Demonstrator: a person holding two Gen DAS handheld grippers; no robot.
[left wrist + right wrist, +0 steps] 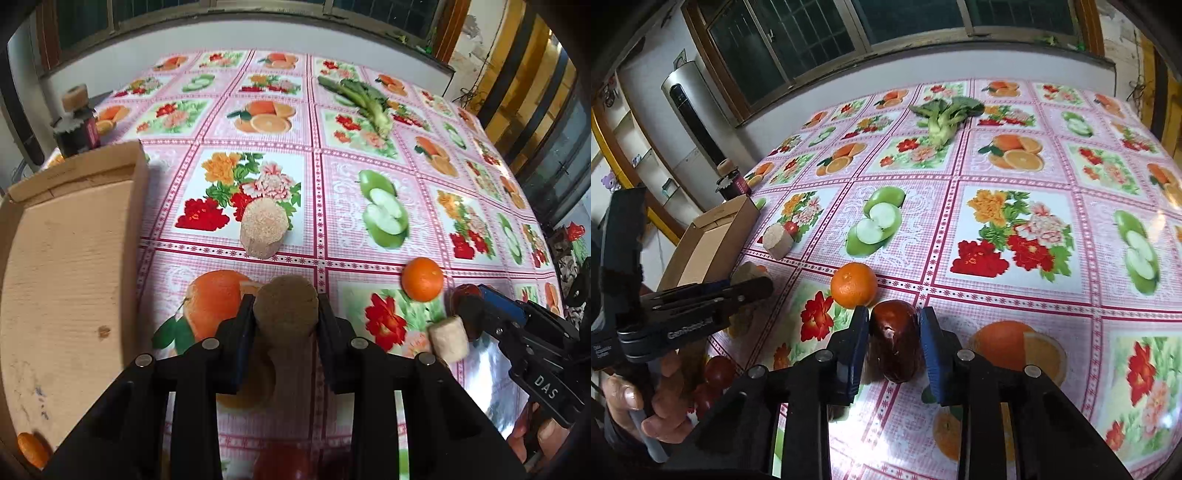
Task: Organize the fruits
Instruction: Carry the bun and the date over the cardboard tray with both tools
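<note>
My left gripper (285, 306) is shut on a brown cork-like cylinder (286, 314) and holds it above the tablecloth; it also shows in the right wrist view (753, 286). My right gripper (894, 325) is shut on a dark red jujube-like fruit (895, 339); in the left wrist view it is at the right (465, 314). An orange mandarin (422, 278) (854, 284) lies on the cloth just beyond the right gripper. An open cardboard box (66, 280) (709, 240) lies at the left, with a mandarin (32, 448) at its near corner.
A pale cork-like cylinder (263, 229) (778, 242) stands mid-table and a smaller one (448, 339) is near the right gripper. Leafy greens (362, 103) (943, 118) lie far back. A dark bottle (75, 122) stands behind the box. Red tomatoes (718, 371) lie near front.
</note>
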